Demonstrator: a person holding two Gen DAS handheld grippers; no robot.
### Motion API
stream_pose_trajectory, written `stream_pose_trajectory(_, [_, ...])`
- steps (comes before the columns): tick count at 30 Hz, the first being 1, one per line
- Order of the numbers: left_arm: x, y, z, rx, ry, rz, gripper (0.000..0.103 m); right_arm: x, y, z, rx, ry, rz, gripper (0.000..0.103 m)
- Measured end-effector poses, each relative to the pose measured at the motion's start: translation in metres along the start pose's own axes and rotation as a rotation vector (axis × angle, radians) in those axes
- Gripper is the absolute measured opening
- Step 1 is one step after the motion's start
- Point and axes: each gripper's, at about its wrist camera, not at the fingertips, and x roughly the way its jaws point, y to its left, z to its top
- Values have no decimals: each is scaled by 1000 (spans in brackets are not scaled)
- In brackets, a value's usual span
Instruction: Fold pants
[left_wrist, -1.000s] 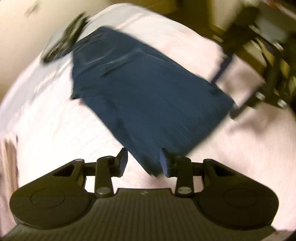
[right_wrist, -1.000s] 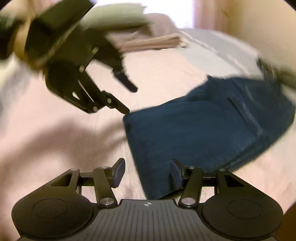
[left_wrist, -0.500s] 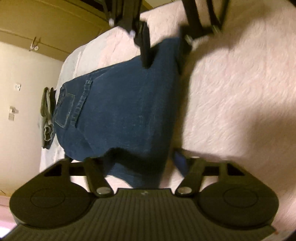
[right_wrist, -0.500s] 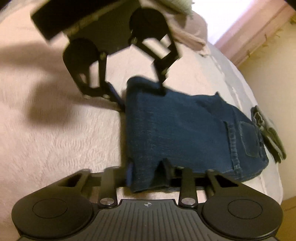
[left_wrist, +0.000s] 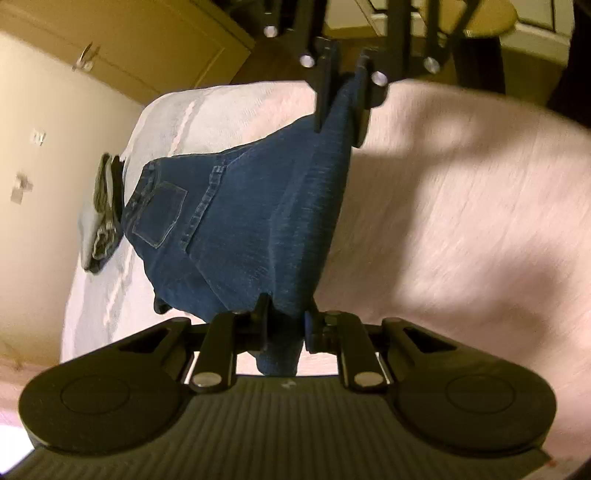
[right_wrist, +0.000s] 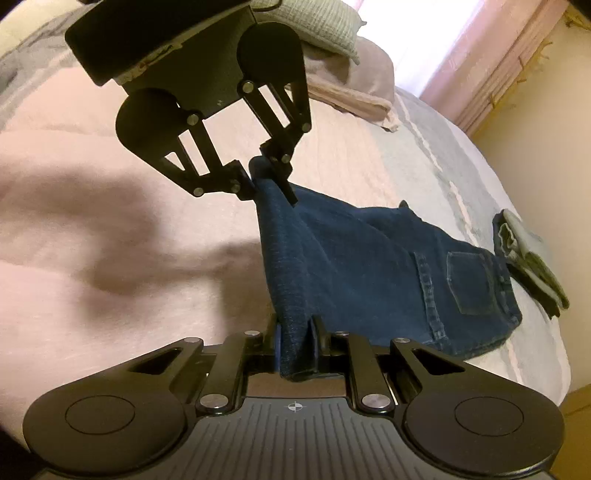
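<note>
**Inspector:** Denim, dark blue. The pants (left_wrist: 236, 229) are lying on a pink bedspread (left_wrist: 461, 221), with one edge being lifted clear of it and the back-pocket end (right_wrist: 469, 280) still resting on the bed.

**Clerk:** Left gripper?

**Inspector:** The left gripper (left_wrist: 286, 325) is pinching a corner of that raised edge at 6 o'clock in its own view, cloth bunching between the fingers.

**Clerk:** Right?

**Inspector:** The right gripper (right_wrist: 297, 343) is pinching the other corner of the same edge. In the left view it is showing at 12 o'clock (left_wrist: 341, 96), fabric stretching taut between the two.

**Clerk:** Surroundings?

**Inspector:** A folded grey garment (right_wrist: 532, 258) is sitting just beside the waistband, at 3 o'clock in the right view. Pillows (right_wrist: 332, 26) are lying at 12 o'clock.
</note>
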Motion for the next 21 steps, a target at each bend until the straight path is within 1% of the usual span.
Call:
stream_pose_trajectory(2, [-16,-3,8,-25,9,-24,13,-19,2,0,15,4,32,11])
stream_pose_trajectory(4, [-35,-9,11,-72,19,-64,13,-40,10,0,11,7,73,11])
stream_pose_trajectory(6, [-54,-17,16,-120,31,-110,13,-60,19,-2,45,23,134,11])
stream_pose_trajectory(10, [-85,-35,28,-196,58,-236,13,-94,38,-5,56,42,261,11])
stream_pose_trajectory(12, [-94,-33,33,-215,66,-281,13,-104,36,-5,70,43,294,11])
stream_pose_trajectory(14, [-98,-16,40,-231,68,-297,13,-112,19,1,84,32,301,11])
stream_pose_trajectory(16, [-106,13,47,-253,67,-307,13,-120,-9,12,90,18,300,11])
stream_pose_trajectory(19, [-105,73,62,-300,86,-363,13,-126,-65,24,124,-4,324,11])
stream_pose_trajectory(21, [-97,116,74,-314,92,-382,13,-126,-107,30,145,-22,344,11])
